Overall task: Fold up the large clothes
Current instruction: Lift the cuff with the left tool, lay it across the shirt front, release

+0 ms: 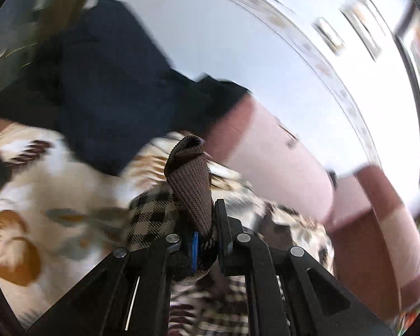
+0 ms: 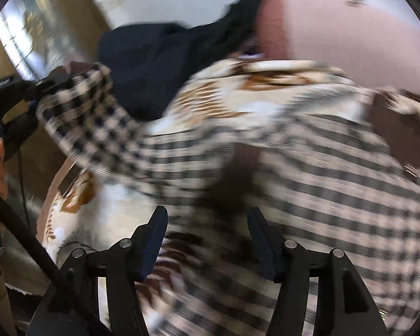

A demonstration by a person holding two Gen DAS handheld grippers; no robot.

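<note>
A beige and black checked garment (image 2: 308, 173) with brown ribbed trim lies over a patterned blanket on a bed. My left gripper (image 1: 207, 224) is shut on the garment's brown ribbed cuff (image 1: 191, 184), which sticks up between the fingers. In the right wrist view the left gripper (image 2: 28, 98) shows at the far left, lifting a checked sleeve (image 2: 81, 123). My right gripper (image 2: 207, 218) is open just above the checked garment, with nothing between its fingers. Both views are motion-blurred.
A dark navy garment (image 1: 112, 84) lies further back on the bed, also in the right wrist view (image 2: 154, 64). The cream blanket with brown leaf shapes (image 1: 56, 184) covers the bed. A pink and maroon headboard (image 1: 294, 151) and a white wall stand behind.
</note>
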